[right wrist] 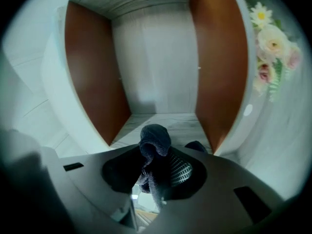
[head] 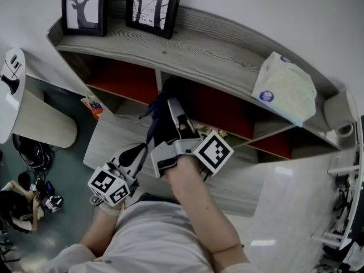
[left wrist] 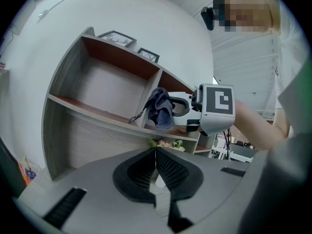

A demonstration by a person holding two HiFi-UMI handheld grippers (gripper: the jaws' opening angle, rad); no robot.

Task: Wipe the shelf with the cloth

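The right gripper [right wrist: 157, 172] is grasping the dark cloth [right wrist: 155, 141], which is bunching between its jaws and poking out past their tips. The gripper is pointing into a red-walled compartment of the shelf [head: 216, 56], and the cloth is hanging at the compartment's near edge; contact with the board is unclear. The left gripper [left wrist: 156, 165] is waiting nearer and to the left, clenched on nothing.

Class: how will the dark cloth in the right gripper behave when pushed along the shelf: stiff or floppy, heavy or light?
Probably floppy: the cloth bunches and droops from the right gripper's jaws. Likely light: that pinch alone carries it. Pushed along the shelf, it may fold rather than slide.
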